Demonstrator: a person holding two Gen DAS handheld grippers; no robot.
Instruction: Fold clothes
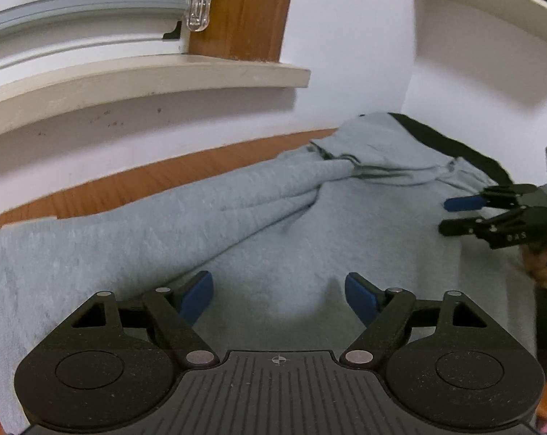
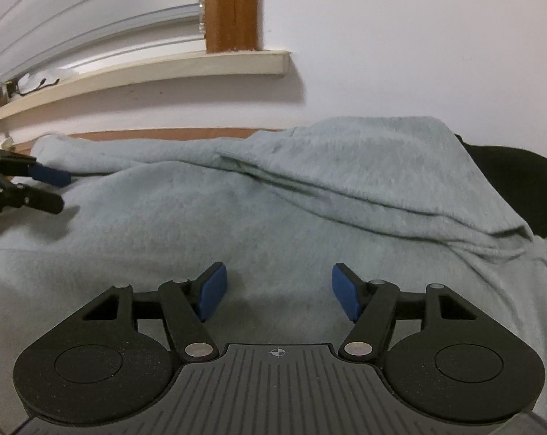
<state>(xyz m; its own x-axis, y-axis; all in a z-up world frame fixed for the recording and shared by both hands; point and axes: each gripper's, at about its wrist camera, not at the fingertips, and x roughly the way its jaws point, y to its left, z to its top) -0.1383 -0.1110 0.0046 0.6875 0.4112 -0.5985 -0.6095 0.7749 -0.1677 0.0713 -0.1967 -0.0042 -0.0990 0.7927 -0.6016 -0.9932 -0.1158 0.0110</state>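
Grey fleece garment [image 1: 259,224] lies spread over the wooden table [image 1: 128,185], one fold bunched toward its far edge. We hold left hand-held gripper [image 1: 279,295] and right hand-held gripper [image 2: 279,291] wide, empty, hovering over cloth, apparently to pinch next.

A plain pale grey-blue garment [image 1: 259,217] lies ahead of both claws, with a black band [image 1: 451,145] along its far edge. Each claw, left [image 1: 279,295] and right [image 2: 279,290], is black with blue pads. Beyond, the worktop [image 1: 128,185] is orange-brown and the wall [image 2: 400,43] white.
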